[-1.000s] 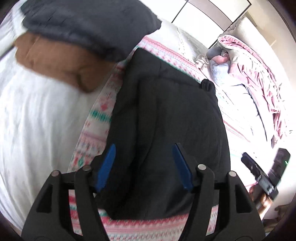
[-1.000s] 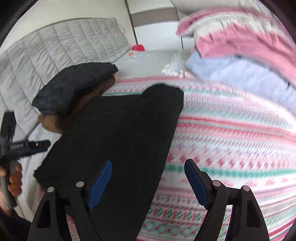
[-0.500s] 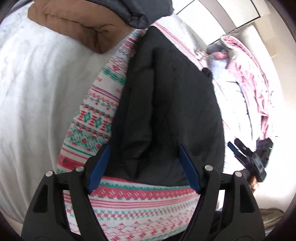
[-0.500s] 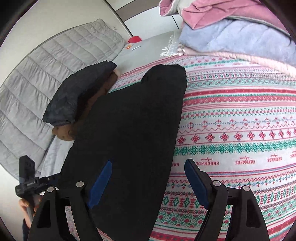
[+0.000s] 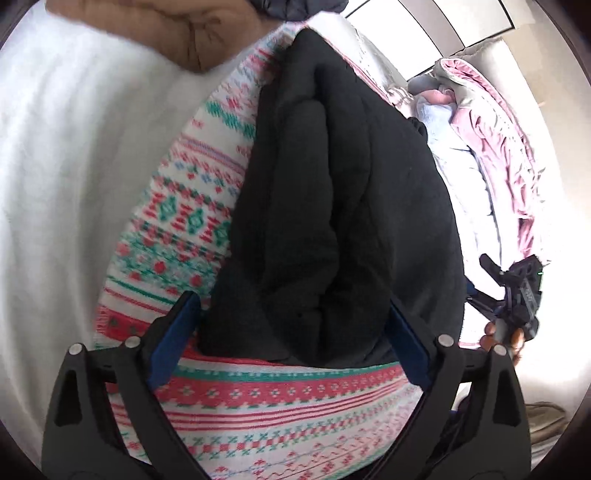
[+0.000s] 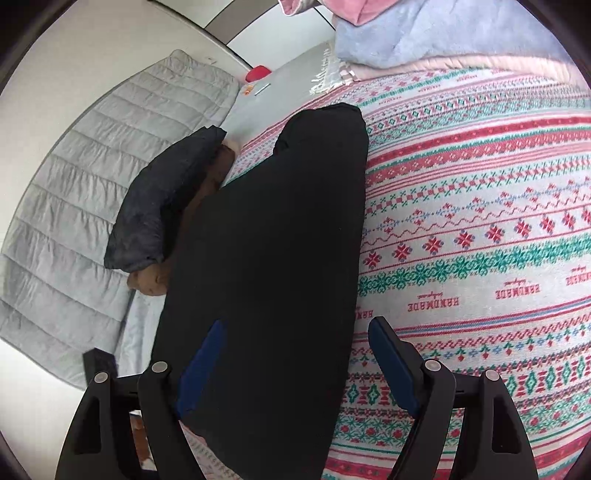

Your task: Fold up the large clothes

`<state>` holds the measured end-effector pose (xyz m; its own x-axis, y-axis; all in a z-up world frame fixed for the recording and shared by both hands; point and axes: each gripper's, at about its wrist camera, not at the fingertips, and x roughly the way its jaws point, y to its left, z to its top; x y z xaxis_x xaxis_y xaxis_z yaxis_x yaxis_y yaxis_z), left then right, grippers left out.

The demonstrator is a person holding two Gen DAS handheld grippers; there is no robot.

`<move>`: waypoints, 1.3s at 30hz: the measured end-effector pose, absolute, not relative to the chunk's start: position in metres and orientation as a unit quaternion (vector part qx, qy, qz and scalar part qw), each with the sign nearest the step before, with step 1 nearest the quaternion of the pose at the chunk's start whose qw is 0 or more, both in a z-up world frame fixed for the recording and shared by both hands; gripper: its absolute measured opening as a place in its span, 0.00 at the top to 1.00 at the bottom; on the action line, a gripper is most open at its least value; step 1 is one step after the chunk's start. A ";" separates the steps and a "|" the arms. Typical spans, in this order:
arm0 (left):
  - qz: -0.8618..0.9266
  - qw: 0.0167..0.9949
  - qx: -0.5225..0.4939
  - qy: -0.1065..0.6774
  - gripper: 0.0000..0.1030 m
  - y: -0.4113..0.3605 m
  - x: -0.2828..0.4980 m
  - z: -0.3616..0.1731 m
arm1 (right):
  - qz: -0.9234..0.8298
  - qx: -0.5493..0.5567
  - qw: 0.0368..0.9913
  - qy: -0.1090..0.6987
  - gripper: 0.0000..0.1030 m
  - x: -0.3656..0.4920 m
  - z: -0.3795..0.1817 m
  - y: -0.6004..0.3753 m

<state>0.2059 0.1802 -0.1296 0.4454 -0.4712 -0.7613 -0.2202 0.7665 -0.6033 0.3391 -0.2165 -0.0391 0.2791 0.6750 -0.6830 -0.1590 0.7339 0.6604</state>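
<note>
A large black quilted garment (image 5: 332,206) lies folded lengthwise on a patterned red, green and white blanket (image 5: 177,221). It also shows in the right wrist view (image 6: 273,258), long and flat. My left gripper (image 5: 291,332) is open, its blue pads on either side of the garment's near end. My right gripper (image 6: 295,354) is open over the garment's near right edge, with one pad (image 6: 207,354) above the black cloth and the other above the blanket (image 6: 480,240).
A folded brown garment (image 5: 177,33) under a dark grey one (image 6: 162,206) lies at the far left. Pink and pale blue bedding (image 5: 491,147) is heaped on the right. A grey quilted headboard (image 6: 92,192) stands at the left. The other gripper shows in the left wrist view (image 5: 517,291).
Both grippers have moved back toward the near end of the black garment and lower over it. Both stay open.
</note>
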 end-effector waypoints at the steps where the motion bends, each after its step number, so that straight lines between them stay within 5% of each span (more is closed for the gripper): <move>1: -0.082 0.782 -0.336 0.519 0.04 0.180 0.207 -0.132 | 0.273 0.246 0.760 0.536 0.20 0.340 -0.041 -0.217; 13: -0.076 0.784 -0.331 0.520 0.04 0.174 0.213 -0.127 | 0.262 0.370 0.693 0.561 0.20 0.385 -0.087 -0.220; 34: -0.049 0.802 -0.296 0.517 0.05 0.159 0.220 -0.125 | 0.293 0.342 0.702 0.552 0.16 0.463 -0.112 -0.187; 39: -0.044 0.818 -0.261 0.511 0.25 0.149 0.220 -0.118 | 0.279 0.304 0.733 0.541 0.23 0.458 -0.104 -0.174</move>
<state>0.2201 0.1494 -0.1181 0.4736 -0.3389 -0.8129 -0.1938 0.8603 -0.4715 0.4582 -0.1745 -0.1036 0.2581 0.7378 -0.6237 -0.0800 0.6597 0.7473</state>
